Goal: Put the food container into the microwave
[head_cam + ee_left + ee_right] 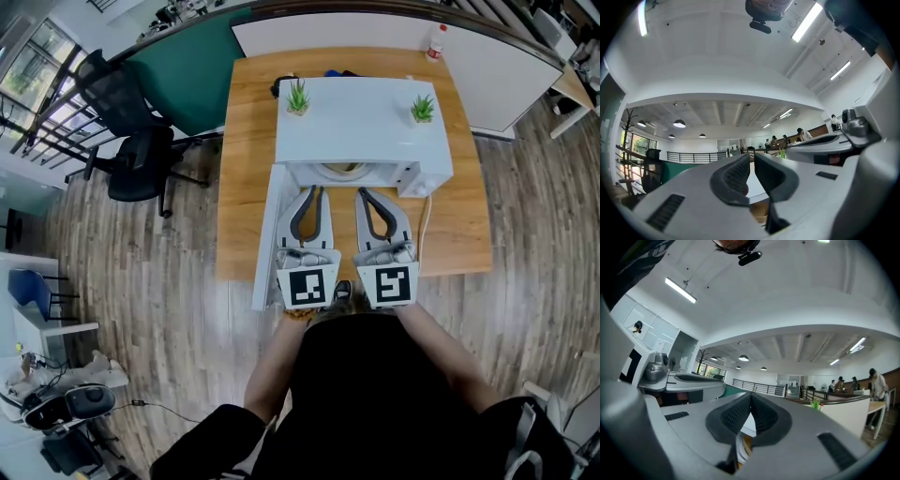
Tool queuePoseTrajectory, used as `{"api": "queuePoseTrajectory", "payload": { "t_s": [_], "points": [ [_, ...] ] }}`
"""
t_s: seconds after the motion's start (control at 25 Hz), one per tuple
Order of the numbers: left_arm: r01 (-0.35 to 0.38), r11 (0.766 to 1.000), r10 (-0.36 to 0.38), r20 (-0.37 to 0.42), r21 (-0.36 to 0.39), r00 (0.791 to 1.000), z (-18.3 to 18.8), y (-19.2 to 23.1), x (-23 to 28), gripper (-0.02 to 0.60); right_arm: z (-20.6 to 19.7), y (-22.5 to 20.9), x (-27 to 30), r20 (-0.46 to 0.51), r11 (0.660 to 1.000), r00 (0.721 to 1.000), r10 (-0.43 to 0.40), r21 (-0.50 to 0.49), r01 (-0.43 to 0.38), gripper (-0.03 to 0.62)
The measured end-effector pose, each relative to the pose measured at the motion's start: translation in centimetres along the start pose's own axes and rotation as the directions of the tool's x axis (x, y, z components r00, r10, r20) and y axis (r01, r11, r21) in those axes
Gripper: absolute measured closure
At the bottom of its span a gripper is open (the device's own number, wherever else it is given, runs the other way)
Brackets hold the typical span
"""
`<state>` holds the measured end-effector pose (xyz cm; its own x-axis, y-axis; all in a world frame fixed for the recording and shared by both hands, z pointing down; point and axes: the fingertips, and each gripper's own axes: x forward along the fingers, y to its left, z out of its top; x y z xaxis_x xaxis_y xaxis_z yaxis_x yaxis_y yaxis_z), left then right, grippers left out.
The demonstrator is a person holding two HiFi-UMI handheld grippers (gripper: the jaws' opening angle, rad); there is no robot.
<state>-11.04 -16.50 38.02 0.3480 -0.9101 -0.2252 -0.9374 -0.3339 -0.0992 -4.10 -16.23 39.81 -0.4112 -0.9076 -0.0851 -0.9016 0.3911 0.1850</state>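
Microwave (361, 131): white, set on wooden tabletop (246, 187), door (265, 239) swung fully open at left, two small potted plants (298, 97) on top. Food container (339, 172): round, tan-rimmed, only an arc visible under the near edge of the microwave roof; judged already inside the cavity, though too little shown to be sure of its seating. Left gripper (313, 191): just in front of the opening, pointed into it, jaws nearly together with a slim gap, grasping nothing. Right gripper (369, 193): beside it at right, jaws clenched tip to tip, also empty. Progress: placement judged done, both grippers free of the load. Remaining: at most withdrawal from the opening and closing of the door, not yet begun.
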Motion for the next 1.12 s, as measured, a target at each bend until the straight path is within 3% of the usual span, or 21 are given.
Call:
{"api": "queuePoseTrajectory", "payload": {
  "t_s": [0.16, 0.36, 1.12],
  "points": [
    [0.033, 0.999, -0.033, -0.002, 0.021, 0.999, -0.1, 0.2, -0.1, 0.535, -0.8, 0.1, 0.0, -0.016, 1.000, 1.000, -0.017, 0.020, 0.017, 0.589],
    [0.039, 0.999, -0.039, -0.012, -0.021, 0.999, -0.9, 0.9, -0.6, 0.534, -1.7, 0.9, 0.0, -0.043, 0.999, 0.999, -0.017, 0.037, 0.019, 0.589],
    [0.063, 0.996, -0.064, -0.012, -0.056, 0.998, -2.5, 1.4, -1.6, 0.534, -3.9, 1.9, -0.5, -0.108, 0.999, 0.994, -0.027, 0.025, 0.030, 0.589]
  ]
}}
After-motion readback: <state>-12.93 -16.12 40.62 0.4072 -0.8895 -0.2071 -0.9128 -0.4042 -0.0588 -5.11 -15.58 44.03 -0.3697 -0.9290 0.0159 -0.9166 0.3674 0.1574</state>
